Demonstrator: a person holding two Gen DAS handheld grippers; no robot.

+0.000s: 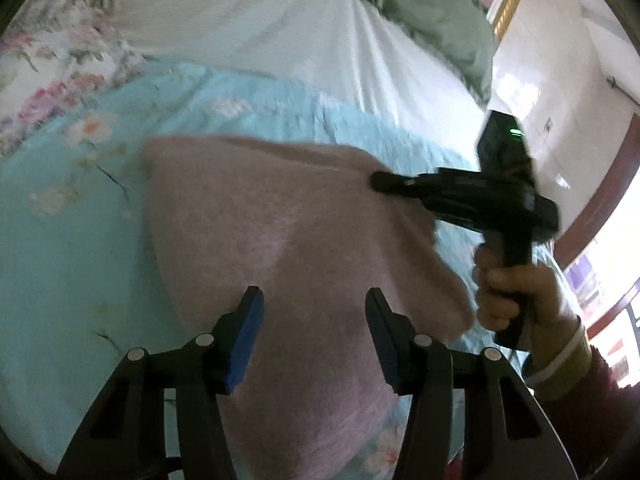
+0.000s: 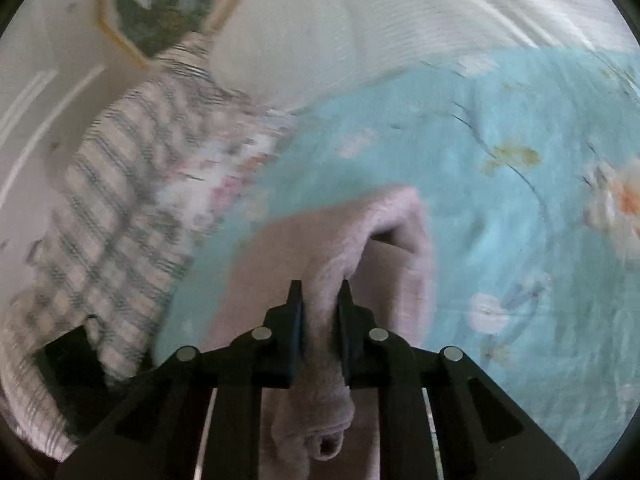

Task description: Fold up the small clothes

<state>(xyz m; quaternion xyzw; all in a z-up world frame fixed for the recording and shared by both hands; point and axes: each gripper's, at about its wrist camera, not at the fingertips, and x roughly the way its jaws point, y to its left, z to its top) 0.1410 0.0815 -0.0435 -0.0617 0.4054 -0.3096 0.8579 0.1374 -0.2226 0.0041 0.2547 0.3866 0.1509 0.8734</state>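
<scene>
A fuzzy pink garment [image 1: 280, 248] lies on a light blue floral bedspread [image 1: 72, 216]. My left gripper [image 1: 314, 300] is open just above the garment's near part, holding nothing. My right gripper [image 2: 320, 292] is shut on a bunched fold of the pink garment [image 2: 360, 232], and the cloth hangs between and below its fingers. In the left wrist view the right gripper [image 1: 380, 180] reaches in from the right, held by a hand, with its tip at the garment's far right edge.
A white sheet [image 1: 248, 28] covers the bed beyond the bedspread. A green cloth [image 1: 436, 12] lies at the far right by the wall. A grey checked cloth [image 2: 116, 200] is piled at the left in the right wrist view.
</scene>
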